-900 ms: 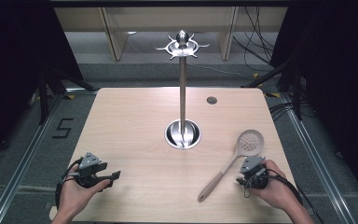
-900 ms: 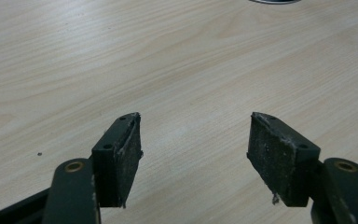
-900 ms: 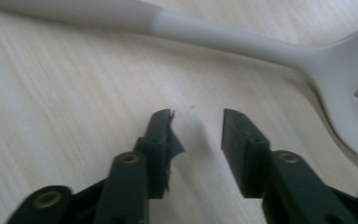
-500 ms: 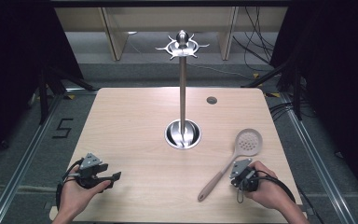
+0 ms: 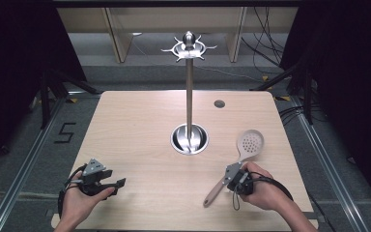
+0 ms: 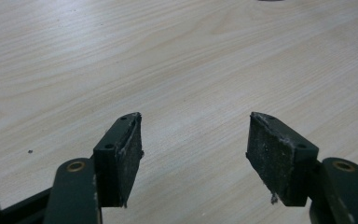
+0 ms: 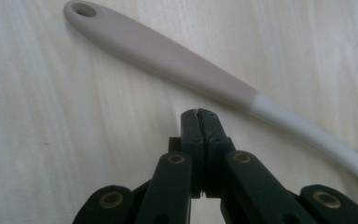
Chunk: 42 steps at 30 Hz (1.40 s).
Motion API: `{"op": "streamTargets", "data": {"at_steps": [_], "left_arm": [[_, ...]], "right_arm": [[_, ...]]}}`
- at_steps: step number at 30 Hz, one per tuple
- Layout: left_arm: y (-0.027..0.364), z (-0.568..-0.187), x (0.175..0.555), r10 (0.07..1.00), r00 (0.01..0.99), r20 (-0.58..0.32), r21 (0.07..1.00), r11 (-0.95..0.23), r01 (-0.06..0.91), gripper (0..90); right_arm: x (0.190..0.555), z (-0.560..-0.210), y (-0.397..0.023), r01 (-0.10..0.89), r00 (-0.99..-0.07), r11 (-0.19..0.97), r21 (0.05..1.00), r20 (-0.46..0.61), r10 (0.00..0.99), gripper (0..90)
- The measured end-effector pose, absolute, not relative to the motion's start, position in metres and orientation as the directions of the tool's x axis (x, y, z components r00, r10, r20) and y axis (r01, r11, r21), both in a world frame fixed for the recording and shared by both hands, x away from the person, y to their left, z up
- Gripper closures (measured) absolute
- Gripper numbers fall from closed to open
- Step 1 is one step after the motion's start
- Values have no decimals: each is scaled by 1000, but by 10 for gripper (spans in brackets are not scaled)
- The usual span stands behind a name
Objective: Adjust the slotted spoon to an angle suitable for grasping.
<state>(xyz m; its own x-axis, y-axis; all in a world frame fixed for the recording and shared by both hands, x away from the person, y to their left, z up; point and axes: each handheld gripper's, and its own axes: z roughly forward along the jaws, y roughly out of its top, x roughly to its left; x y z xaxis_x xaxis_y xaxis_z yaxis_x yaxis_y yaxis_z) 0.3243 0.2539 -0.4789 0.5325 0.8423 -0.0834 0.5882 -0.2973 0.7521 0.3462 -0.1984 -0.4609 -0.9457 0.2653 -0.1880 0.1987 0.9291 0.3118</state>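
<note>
Right gripper (image 7: 200,114): black jaws pressed together, nothing between, tips just short of the skimmer (image 7: 177,60) handle. Skimmer lies on pale wood-grain table (image 5: 140,125) at lower right of high view; smooth taupe handle with hang hole, white neck, round perforated head. Left gripper (image 6: 193,140), lower left: jaws apart, rough dark pads over bare wood.

skimmer (image 5: 244,153) right of stand (image 5: 189,137), on table (image 5: 140,121)
</note>
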Motion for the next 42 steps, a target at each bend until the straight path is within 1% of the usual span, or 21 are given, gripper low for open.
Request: {"op": "streamTargets", "data": {"at_steps": [1,2,3,5,6,7,8,10,12,15,16,18,20,22,24,25,30,31,34,36,42], "left_arm": [[254,-479,324,844,530,-84,749,-297,592,346],[253,-479,324,844,529,-91,750,-291,593,345],[253,-479,324,843,529,-95,752,-288,594,345],[254,-479,324,842,530,-97,746,-291,598,345],[254,-479,325,843,529,-96,748,-290,597,345],[254,-479,325,842,531,-92,745,-296,598,345],[255,-479,325,840,535,-96,743,-297,599,344],[255,-479,325,835,543,-94,741,-305,598,340],[255,-479,325,835,542,-97,740,-303,600,339],[255,-480,325,835,541,-102,742,-298,601,338],[255,-480,326,833,544,-104,740,-301,602,337],[255,-480,325,835,537,-119,737,-288,611,334],[257,-480,326,827,553,-102,729,-316,607,333],[258,-480,326,821,561,-104,722,-325,610,332],[257,-480,326,822,561,-102,728,-323,605,331],[257,-480,326,820,563,-101,728,-325,604,332],[257,-480,326,820,562,-110,718,-325,615,330],[257,-480,326,820,561,-113,718,-324,617,330],[257,-480,326,817,566,-110,715,-330,616,329],[258,-480,327,813,572,-106,713,-338,614,328],[257,-480,326,818,568,-89,709,-348,613,327]], "right_arm": [[348,-459,-196,194,-944,934,299,-202,260,900],[351,-458,-193,149,-952,945,292,-215,216,900],[353,-455,-188,144,-949,953,266,-235,209,891],[353,-454,-186,138,-952,953,270,-228,203,871],[356,-453,-182,81,-964,969,234,-228,135,777],[356,-453,-182,81,-964,969,234,-228,135,777],[356,-453,-180,59,-965,973,225,-236,113,743],[358,-452,-175,-12,-971,981,195,-236,35,617],[358,-452,-174,-25,-974,981,193,-227,20,587],[364,-452,-168,-186,-959,970,159,-246,-144,505],[364,-453,-166,-199,-955,969,149,-251,-158,494],[364,-454,-163,-239,-950,961,138,-237,-202,475],[363,-459,-161,-236,-957,959,154,-207,-203,458],[359,-457,-159,-220,-958,971,93,-206,-197,452],[361,-461,-157,-241,-959,963,120,-181,-218,450],[362,-461,-155,-270,-952,957,102,-181,-249,450],[361,-468,-151,-268,-955,958,104,-156,-251,449],[360,-468,-150,-262,-956,963,68,-158,-249,448],[361,-471,-149,-275,-953,960,58,-144,-265,449],[361,-473,-149,-257,-962,965,56,-114,-249,447],[364,-475,-144,-283,-956,958,41,-93,-278,494]]}}
